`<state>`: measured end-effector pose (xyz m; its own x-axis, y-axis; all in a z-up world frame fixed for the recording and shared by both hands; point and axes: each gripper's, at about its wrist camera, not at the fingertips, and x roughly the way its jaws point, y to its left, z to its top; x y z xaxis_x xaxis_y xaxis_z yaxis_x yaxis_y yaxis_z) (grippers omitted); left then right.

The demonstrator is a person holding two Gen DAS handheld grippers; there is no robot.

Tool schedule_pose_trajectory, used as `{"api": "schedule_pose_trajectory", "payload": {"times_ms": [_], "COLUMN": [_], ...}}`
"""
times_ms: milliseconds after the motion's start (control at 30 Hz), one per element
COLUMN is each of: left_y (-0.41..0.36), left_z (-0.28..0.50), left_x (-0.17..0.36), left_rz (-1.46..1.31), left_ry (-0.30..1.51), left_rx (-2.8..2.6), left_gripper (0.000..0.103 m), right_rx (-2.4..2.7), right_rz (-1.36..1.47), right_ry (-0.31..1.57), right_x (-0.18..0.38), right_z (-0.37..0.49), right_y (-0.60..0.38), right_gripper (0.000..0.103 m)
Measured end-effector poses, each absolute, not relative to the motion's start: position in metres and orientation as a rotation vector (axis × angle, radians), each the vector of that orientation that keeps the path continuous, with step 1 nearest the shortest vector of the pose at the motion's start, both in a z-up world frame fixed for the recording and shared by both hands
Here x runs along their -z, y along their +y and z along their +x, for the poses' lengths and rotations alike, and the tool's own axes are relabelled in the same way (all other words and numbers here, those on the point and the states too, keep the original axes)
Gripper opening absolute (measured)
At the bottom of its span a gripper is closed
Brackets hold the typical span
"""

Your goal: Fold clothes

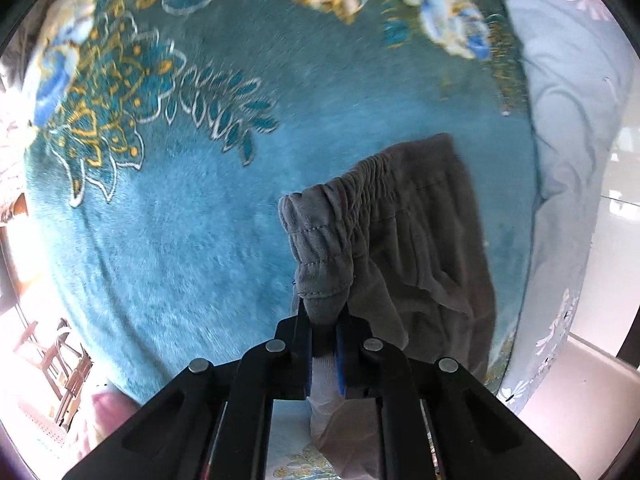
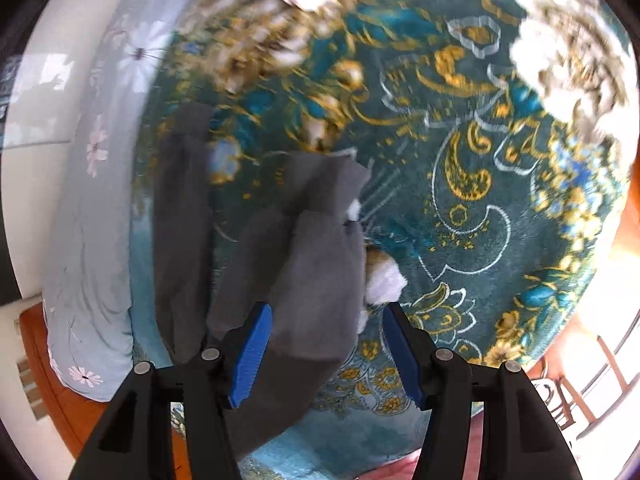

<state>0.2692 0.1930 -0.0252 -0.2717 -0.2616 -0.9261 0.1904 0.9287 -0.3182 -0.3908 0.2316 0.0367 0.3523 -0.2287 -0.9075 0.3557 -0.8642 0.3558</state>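
Grey shorts [image 1: 400, 240] clamped in left tool [image 1: 323, 320]; right tool [image 2: 326, 320] apart; teal blanket [image 1: 160, 240] beneath.

Daylight floods in hard from the window side; the lower left edge of the left wrist view burns out white, and so does the right edge of the right wrist view; both pictures bulge like a bowl, with black corners around the round frame; the teal patterned blanket [image 1: 168, 240] is smeared by motion along its top border; in the right wrist view its gold scrollwork [image 2: 472, 184] streaks worse, the top edge quite unreadable; the grey trousers [image 1: 416, 240] stay fairly crisp, shadowed on their right side.
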Motion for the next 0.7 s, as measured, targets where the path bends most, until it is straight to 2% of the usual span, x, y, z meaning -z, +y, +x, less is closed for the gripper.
{"api": "schedule_pose_trajectory", "payload": {"times_ms": [267, 367, 433, 467, 533, 600, 700], "left_y": [0.186, 0.191, 0.192, 0.190, 0.187, 0.187, 0.186], "left_z": [0.245, 0.232, 0.225, 0.226, 0.226, 0.226, 0.227], "left_x": [-0.011, -0.011, -0.014, -0.017, -0.022, -0.029, -0.037], "left_rz": [-0.046, -0.023, -0.013, -0.017, -0.025, -0.036, -0.030], "left_ry": [1.705, 1.679, 1.664, 1.660, 1.654, 1.649, 1.635], "left_rx": [0.419, 0.424, 0.428, 0.429, 0.433, 0.443, 0.458], "left_gripper": [0.008, 0.008, 0.008, 0.008, 0.008, 0.008, 0.008], "right_rx": [1.418, 1.386, 1.362, 1.344, 1.318, 1.299, 1.291], "right_rz": [2.233, 2.236, 2.247, 2.258, 2.266, 2.260, 2.170], "right_ry": [0.170, 0.206, 0.193, 0.165, 0.133, 0.121, 0.114], "right_x": [0.041, 0.053, 0.056, 0.057, 0.054, 0.048, 0.021], "right_z": [-0.402, -0.401, -0.400, -0.399, -0.399, -0.398, -0.402], "right_y": [0.219, 0.208, 0.201, 0.198, 0.191, 0.183, 0.166], "right_gripper": [0.061, 0.050, 0.036, 0.034, 0.015, 0.008, 0.006]}}
